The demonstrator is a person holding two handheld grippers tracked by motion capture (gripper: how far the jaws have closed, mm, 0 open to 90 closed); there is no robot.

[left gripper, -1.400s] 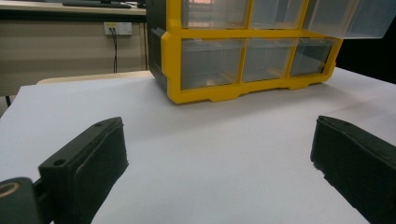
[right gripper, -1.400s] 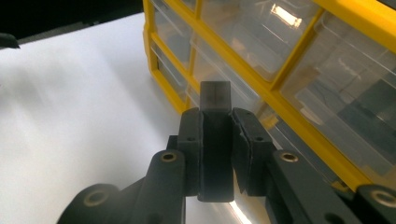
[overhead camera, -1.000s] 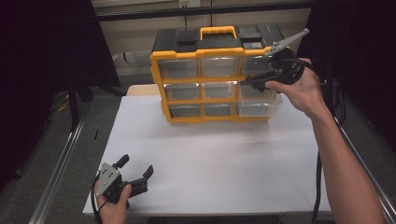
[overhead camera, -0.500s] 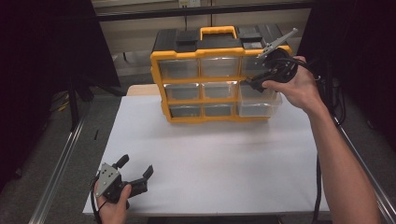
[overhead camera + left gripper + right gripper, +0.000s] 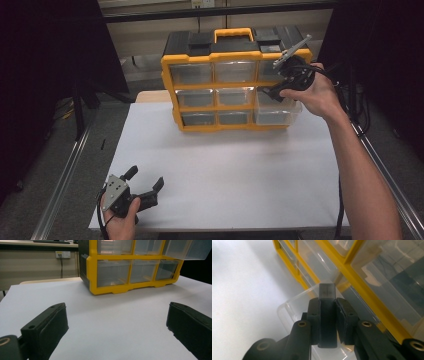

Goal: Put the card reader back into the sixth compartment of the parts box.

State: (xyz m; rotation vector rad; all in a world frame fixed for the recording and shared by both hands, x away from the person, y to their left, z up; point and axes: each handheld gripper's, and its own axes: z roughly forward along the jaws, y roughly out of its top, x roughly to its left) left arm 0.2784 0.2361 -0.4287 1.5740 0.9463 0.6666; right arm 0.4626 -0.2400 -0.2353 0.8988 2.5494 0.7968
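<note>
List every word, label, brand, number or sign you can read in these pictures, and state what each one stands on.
No text can be read in any view.
The yellow drawer cabinet shows no readable label or brand; the raised patches on its black top are too small to tell.
The wall socket plate bears no legible marking.
The right gripper, shut on the clear drawer's handle, and the left gripper carry no print.

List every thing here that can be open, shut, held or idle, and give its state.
Yellow and black plastic drawer organiser: upright at the table's far side.
Clear plastic middle-right drawer: pulled partly out.
Other clear drawers: pushed in.
Right gripper: shut on the drawer's handle tab.
Left gripper: open, idle near the white table front.
</note>
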